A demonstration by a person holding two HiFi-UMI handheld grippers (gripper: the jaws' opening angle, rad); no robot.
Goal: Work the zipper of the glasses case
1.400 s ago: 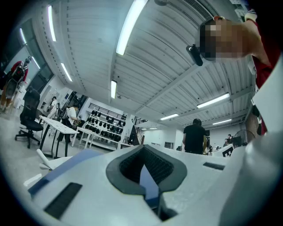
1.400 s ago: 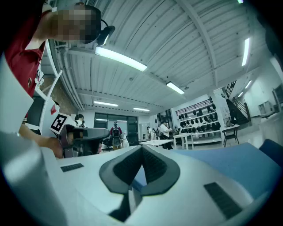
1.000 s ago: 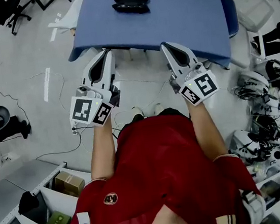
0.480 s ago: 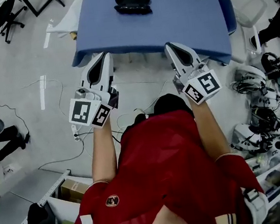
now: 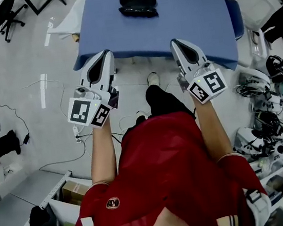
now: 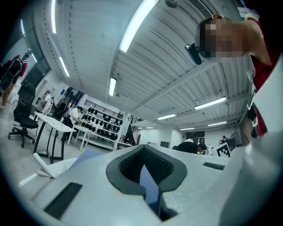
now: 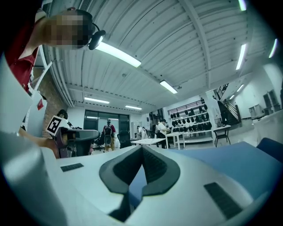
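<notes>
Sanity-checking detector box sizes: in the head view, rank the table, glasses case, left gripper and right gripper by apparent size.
1. Largest: blue table.
2. left gripper and right gripper: these look alike, so they are unranked. Both are nearer the camera, which inflates them.
3. Smallest: glasses case.

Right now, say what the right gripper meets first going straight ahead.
The right gripper would probably meet the blue table at its near edge; height is unclear. The glasses case lies left of that line.
</notes>
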